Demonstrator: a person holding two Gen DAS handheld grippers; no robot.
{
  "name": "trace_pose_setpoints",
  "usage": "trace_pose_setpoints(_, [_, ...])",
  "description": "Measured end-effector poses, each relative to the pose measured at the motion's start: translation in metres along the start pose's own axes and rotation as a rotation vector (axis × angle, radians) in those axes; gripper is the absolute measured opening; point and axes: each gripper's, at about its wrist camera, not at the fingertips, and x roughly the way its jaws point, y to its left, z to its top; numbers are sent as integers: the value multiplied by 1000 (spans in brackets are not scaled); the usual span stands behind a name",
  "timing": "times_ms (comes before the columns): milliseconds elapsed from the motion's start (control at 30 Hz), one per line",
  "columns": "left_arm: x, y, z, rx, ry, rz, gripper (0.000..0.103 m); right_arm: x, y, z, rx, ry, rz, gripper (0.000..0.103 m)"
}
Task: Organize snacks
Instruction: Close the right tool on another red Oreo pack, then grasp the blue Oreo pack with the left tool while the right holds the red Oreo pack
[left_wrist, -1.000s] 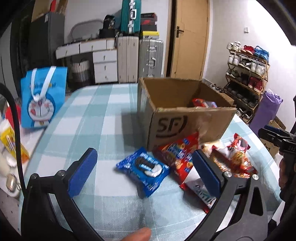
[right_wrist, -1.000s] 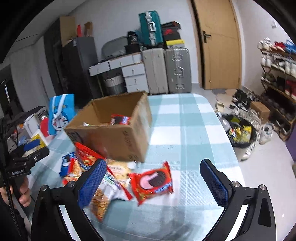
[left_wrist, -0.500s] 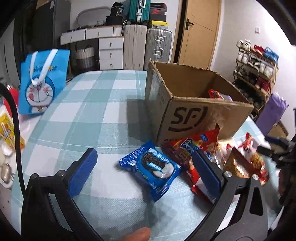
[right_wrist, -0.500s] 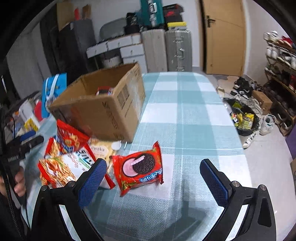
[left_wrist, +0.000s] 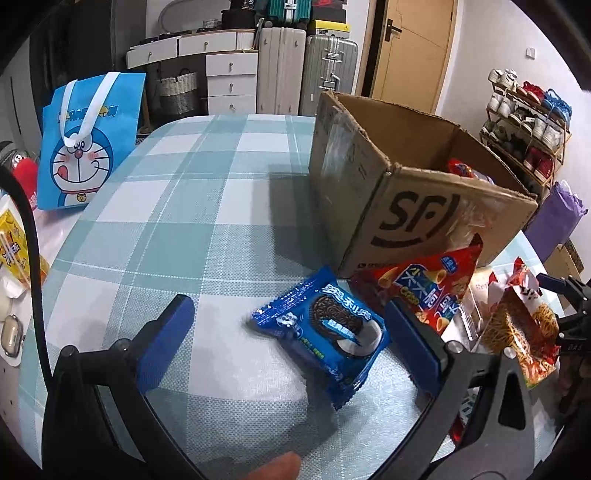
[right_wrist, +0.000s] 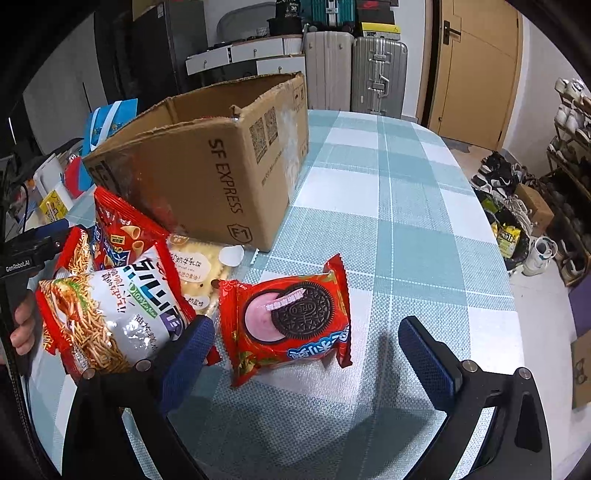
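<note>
Here, you held both grippers spread wide over the checked tablecloth, with the cardboard box as the anchor of the scene. Your left gripper was open and gripped nothing; the blue Oreo pack lay flat between its blue pads, just in front of the box's near corner and closer to the pad on the box's side. Your right gripper was likewise open and empty, the red Oreo pack lying between its fingers, a little out from the box's front wall. Beside that pack, near the box's front, sat the noodle snack bag, the red corn-chip bag leaning at the box, and a pale cracker packet. One red packet showed inside the box.
</note>
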Motion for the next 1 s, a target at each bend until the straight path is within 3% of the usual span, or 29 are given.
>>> trace_pose_setpoints(167, [4, 1, -1, -8, 12, -6, 102, -2, -2, 0, 2, 5, 4, 93])
trace_pose_setpoints(233, [3, 1, -2, -13, 5, -2, 102, -3, -2, -1, 3, 7, 5, 82])
trace_pose_setpoints(367, [5, -1, -3, -17, 26, 1, 102, -3, -2, -1, 14, -1, 10, 74])
trace_pose_setpoints(433, [5, -3, -4, -18, 28, -9, 102, -4, -2, -1, 14, -8, 23, 55])
trace_pose_setpoints(500, [6, -5, -5, -15, 36, -6, 102, -5, -1, 0, 12, -11, 24, 51])
trace_pose_setpoints(700, [13, -5, -5, -37, 38, 28, 102, -9, -4, -2, 26, -21, 47, 50])
trace_pose_setpoints(1000, [22, -4, -3, -61, 67, 14, 102, -21, -9, -2, 43, -57, 44, 50])
